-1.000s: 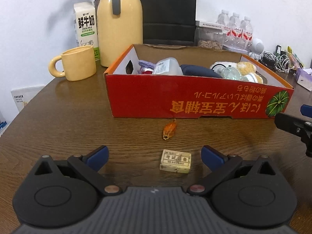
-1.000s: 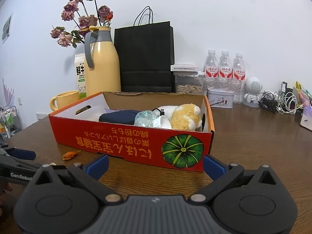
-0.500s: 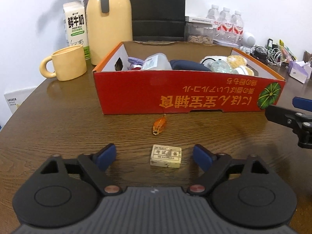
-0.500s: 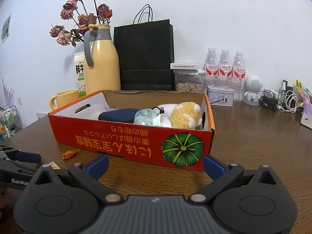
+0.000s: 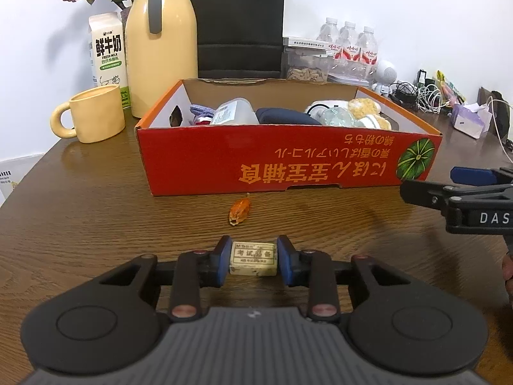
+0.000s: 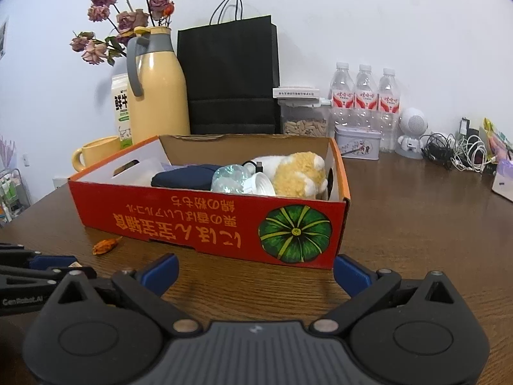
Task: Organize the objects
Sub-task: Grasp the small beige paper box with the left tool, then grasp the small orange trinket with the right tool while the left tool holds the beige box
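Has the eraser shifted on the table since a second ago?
Cannot tell. The eraser still lies just short of the orange scrap; the left gripper has just been closing onto it.

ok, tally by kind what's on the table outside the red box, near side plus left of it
eraser: 1, between the left hand-held gripper's pads
orange dried pod: 1
yellow mug: 1
yellow jug: 1
milk carton: 1
Total: 5
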Demonstrator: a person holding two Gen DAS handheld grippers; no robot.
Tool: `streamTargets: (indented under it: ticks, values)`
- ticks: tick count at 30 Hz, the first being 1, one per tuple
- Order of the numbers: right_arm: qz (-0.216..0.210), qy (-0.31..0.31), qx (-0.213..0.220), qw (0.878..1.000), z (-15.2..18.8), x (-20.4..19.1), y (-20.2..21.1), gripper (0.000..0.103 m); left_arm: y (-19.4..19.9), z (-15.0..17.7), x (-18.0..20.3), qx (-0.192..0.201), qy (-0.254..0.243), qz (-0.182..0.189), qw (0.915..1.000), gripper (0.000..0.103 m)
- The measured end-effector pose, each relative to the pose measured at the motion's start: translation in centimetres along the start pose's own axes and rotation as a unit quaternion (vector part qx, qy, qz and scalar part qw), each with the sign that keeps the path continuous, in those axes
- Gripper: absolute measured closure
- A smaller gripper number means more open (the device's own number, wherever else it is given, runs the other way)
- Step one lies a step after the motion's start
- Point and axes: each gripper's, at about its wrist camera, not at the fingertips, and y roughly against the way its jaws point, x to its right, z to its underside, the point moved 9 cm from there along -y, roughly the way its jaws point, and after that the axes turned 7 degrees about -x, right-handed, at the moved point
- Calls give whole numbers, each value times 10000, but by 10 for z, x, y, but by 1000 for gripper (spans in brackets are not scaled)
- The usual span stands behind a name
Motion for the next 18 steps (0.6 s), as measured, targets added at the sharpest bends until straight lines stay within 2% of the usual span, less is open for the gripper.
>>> streamTargets:
  ticks: [10,18]
  values:
    - [64,31,-41,10000,0,-1,-3,0,10,-10,-16,245,366,68,9990,72]
    - [-205,199,-128,9995,0,-29,-8,0,13,-19,-55,402,596,-219,9972,72]
